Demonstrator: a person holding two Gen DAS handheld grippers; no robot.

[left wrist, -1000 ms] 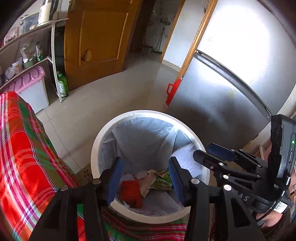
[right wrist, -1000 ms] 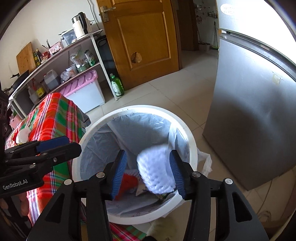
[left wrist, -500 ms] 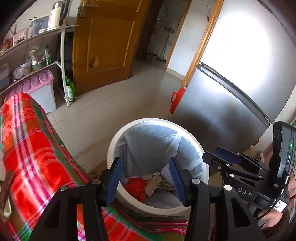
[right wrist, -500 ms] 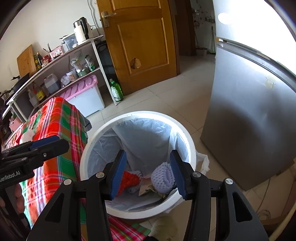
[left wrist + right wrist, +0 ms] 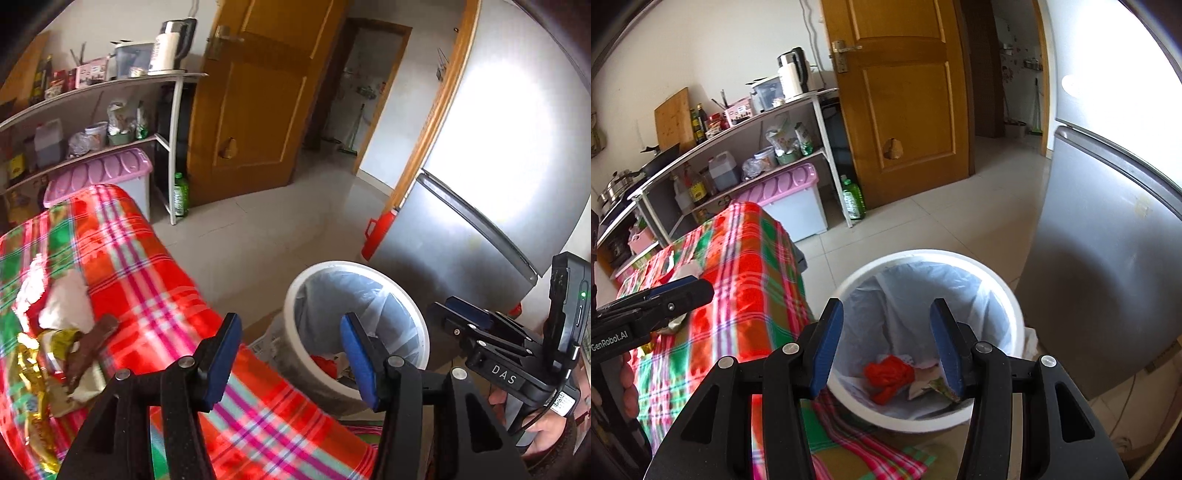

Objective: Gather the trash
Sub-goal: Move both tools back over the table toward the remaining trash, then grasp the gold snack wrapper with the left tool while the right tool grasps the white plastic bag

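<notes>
Right wrist view, round white bin [image 5: 1015, 306], crinkled liner, plaid cloth [image 5: 746, 266]

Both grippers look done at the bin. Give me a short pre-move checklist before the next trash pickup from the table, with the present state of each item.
1. Left gripper empty, jaws apart: ok.
2. Right gripper empty, jaws apart: ok.
3. Bin upright, liner in place, red wad inside: ok.
4. Trash left on the checked tablecloth: white crumpled paper, brown wrapper, gold foil: ok, targets in view.
5. Which piece is easiest to grip: cannot tell, blurred pile.
</notes>
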